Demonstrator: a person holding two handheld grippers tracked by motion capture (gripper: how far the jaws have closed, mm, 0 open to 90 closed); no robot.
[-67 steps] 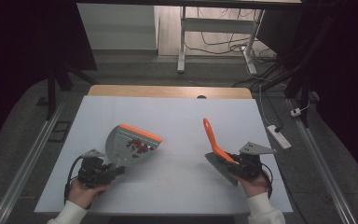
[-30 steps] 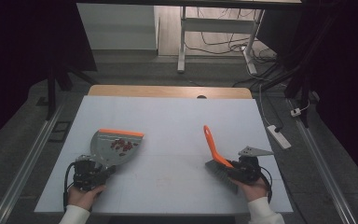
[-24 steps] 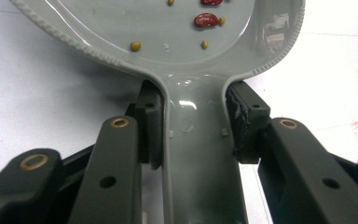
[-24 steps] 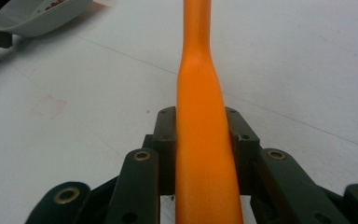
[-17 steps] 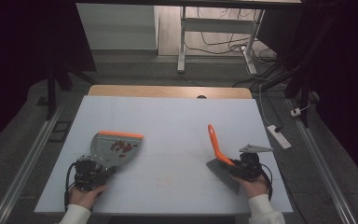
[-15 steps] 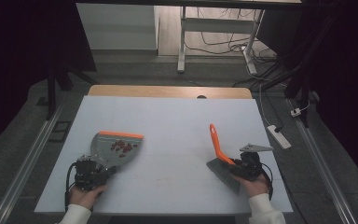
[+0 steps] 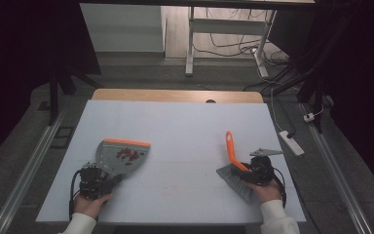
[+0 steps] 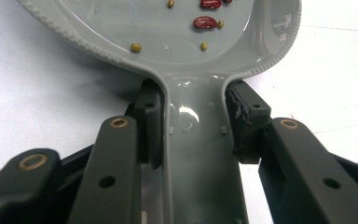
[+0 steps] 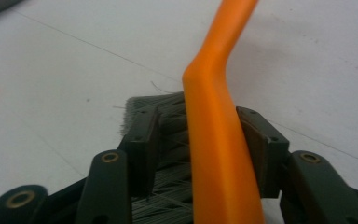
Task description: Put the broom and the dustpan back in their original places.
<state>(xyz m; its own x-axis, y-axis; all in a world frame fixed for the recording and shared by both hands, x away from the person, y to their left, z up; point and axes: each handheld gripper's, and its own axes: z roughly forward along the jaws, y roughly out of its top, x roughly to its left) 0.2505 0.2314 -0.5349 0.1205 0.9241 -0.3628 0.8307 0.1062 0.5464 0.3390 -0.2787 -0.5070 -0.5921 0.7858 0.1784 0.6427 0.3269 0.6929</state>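
- left gripper near-left of table, jaws clamped on the grey dustpan handle, pads tight against both sides in the left gripper view
- dustpan flat on table, orange lip on its far edge, red beans and some small yellow grains lying in the pan
- right gripper near-right, jaws pinching the brush at its orange handle, just above the bristles
- handle angles up and away, grey bristle end low by the table

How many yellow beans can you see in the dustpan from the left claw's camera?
4: one top centre, one beside the red bean, two lower down. More may lie beyond the frame's top edge.
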